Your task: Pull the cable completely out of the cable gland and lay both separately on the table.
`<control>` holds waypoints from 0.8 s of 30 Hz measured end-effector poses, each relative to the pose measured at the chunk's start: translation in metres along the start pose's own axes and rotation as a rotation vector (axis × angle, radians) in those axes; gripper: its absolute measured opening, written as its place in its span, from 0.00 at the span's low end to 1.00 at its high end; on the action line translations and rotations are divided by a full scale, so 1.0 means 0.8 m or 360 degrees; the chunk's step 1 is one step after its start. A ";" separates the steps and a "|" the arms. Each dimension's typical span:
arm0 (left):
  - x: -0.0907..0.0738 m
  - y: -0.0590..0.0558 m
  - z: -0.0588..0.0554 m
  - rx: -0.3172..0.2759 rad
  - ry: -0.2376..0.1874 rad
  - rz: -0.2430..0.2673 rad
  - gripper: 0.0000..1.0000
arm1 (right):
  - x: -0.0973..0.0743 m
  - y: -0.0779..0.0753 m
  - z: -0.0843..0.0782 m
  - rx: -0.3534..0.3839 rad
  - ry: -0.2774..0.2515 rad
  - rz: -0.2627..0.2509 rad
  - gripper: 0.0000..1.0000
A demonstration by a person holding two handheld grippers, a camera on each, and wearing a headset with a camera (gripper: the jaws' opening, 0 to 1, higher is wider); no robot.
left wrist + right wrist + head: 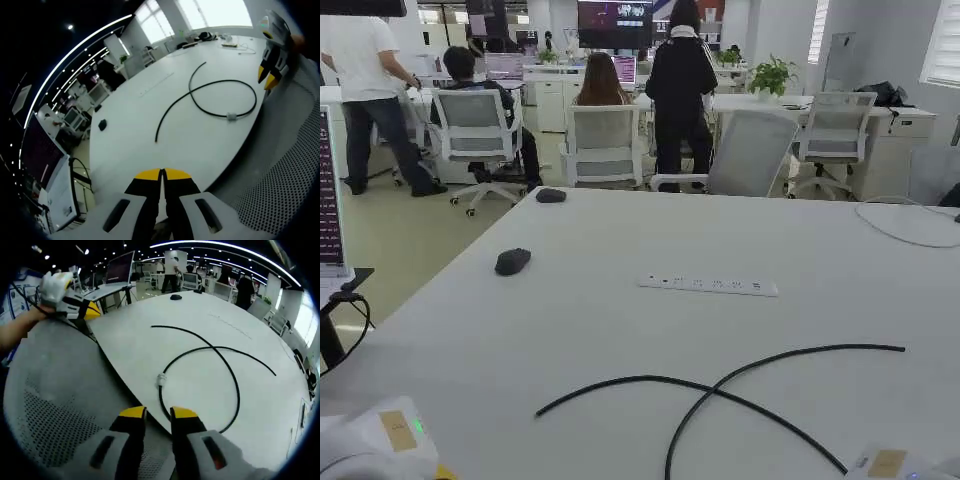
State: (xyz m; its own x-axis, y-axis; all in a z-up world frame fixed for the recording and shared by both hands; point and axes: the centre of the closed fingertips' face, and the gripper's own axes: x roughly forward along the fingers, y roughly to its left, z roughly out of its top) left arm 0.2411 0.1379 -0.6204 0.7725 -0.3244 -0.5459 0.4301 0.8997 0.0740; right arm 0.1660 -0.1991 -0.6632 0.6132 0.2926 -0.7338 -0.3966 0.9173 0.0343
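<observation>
A long black cable (720, 385) lies in a crossed loop on the white table (620, 330). A small grey cable gland (161, 379) sits threaded on the cable (192, 348) near the table's near edge, and it also appears as the gland (231, 117) on the cable (175, 102). My right gripper (157, 413) hovers just short of the gland, open, with nothing between its yellow tips. My left gripper (161, 173) is shut and empty, held off the table's edge well away from the cable. Each gripper appears in the other's view: left gripper (89, 310), right gripper (269, 78).
A white power strip (708, 285) lies past the cable. Two dark mice (512, 261) (550, 195) sit further left, and a thin white cord (900, 225) lies at the far right. A grey mesh chair (50, 405) is under the grippers. People and office chairs (602, 140) stand beyond the table.
</observation>
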 end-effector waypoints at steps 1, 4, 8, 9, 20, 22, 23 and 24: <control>0.002 -0.002 -0.002 -0.0006 0.0006 -0.0015 0.34 | -0.001 0.002 0.000 -0.0011 -0.0001 0.0009 0.53; 0.003 -0.003 -0.007 -0.0020 0.0047 -0.0033 0.33 | 0.000 0.003 -0.002 -0.0007 0.0018 0.0013 0.51; 0.002 -0.005 -0.008 0.0005 0.0058 -0.0041 0.30 | -0.002 0.001 -0.004 0.0014 0.0021 0.0002 0.50; 0.002 -0.005 -0.009 0.0006 0.0064 -0.0040 0.30 | -0.002 -0.003 -0.004 0.0023 0.0017 -0.0019 0.51; 0.001 -0.007 -0.008 0.0022 0.0059 -0.0048 0.27 | -0.005 -0.007 -0.007 0.0062 0.0019 -0.0045 0.52; 0.001 -0.007 -0.007 0.0017 0.0048 -0.0053 0.27 | -0.004 -0.007 -0.007 0.0068 0.0019 -0.0043 0.51; 0.002 -0.007 -0.008 0.0026 0.0059 -0.0052 0.26 | -0.005 -0.007 -0.007 0.0067 0.0021 -0.0044 0.51; 0.002 -0.007 -0.009 0.0029 0.0066 -0.0052 0.26 | -0.005 -0.007 -0.007 0.0066 0.0022 -0.0043 0.51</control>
State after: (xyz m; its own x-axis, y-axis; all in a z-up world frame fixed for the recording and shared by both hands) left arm 0.2364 0.1349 -0.6276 0.7380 -0.3409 -0.5824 0.4635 0.8833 0.0703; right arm 0.1620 -0.2067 -0.6645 0.6138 0.2638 -0.7440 -0.3510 0.9354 0.0421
